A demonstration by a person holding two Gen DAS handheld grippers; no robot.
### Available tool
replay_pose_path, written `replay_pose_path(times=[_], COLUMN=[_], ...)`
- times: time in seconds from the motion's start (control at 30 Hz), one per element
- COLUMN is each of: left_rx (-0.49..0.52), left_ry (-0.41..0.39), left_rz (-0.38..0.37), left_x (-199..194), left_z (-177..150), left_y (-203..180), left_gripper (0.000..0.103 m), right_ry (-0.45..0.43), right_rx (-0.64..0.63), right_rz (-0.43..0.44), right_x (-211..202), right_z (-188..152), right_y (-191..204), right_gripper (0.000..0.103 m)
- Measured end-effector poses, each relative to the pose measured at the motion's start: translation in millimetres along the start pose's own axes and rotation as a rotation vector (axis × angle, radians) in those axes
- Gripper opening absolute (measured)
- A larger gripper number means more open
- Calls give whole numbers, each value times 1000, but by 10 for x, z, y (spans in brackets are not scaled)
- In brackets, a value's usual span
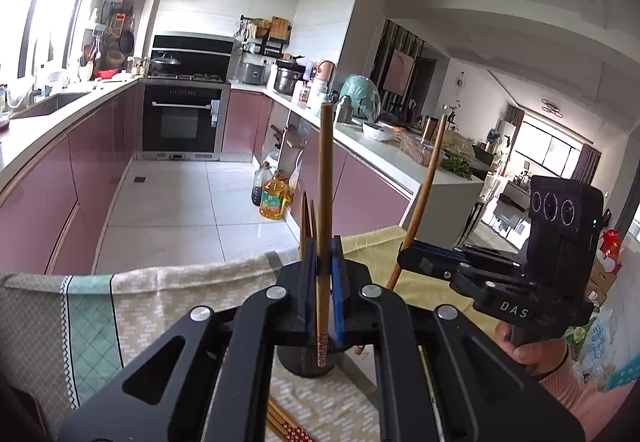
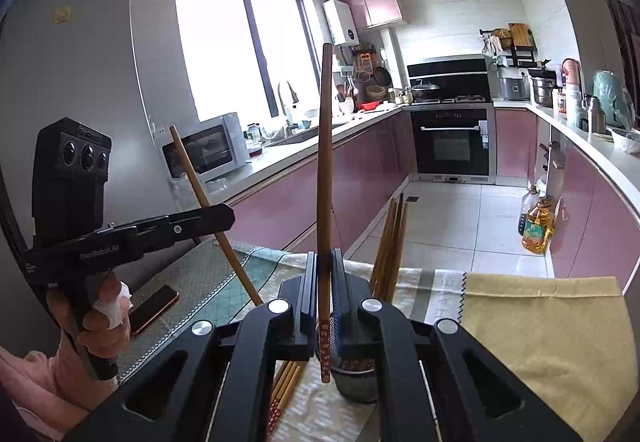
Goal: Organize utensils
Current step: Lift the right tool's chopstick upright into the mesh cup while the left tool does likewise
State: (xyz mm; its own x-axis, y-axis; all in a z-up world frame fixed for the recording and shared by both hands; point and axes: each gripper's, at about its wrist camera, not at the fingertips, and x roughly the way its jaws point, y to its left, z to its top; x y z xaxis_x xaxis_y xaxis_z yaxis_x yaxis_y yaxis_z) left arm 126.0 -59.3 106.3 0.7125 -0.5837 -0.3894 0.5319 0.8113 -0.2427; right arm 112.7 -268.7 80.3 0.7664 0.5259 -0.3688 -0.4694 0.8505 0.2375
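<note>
Left wrist view: left gripper (image 1: 325, 262) clamps a brown chopstick (image 1: 325, 177) upright, patterned end down; at three o'clock, right gripper (image 1: 404, 256) pinches another chopstick (image 1: 424, 197). Holder (image 1: 304, 362) is half hidden.

An oven (image 2: 452, 143) sits under the hob – pink cabinets (image 2: 356, 165) beside it. An oil bottle (image 1: 273, 197) stands on the floor.

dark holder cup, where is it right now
The dark holder cup stands on the cloth-covered table, just below both shut claws, with loose chopsticks lying to its left.
</note>
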Motion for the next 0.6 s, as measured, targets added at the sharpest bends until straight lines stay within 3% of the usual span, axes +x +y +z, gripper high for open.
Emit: replay_pose_path(times=[0.23,0.47,0.6], left_rx=[18,61,85], left_ry=[-8,44,114], left_rz=[19,69,65], left_x=[111,376,588], left_z=[138,76,21], left_y=[-78,-124,-106], left_gripper=[7,7,7], right_ry=[2,59,116], right_rx=[7,19,30], right_rz=[-26,-47,-43], right_x=[110,299,416], right_z=[35,-53,-147], right_y=[-145,-263,-308], right_gripper=[6,6,6])
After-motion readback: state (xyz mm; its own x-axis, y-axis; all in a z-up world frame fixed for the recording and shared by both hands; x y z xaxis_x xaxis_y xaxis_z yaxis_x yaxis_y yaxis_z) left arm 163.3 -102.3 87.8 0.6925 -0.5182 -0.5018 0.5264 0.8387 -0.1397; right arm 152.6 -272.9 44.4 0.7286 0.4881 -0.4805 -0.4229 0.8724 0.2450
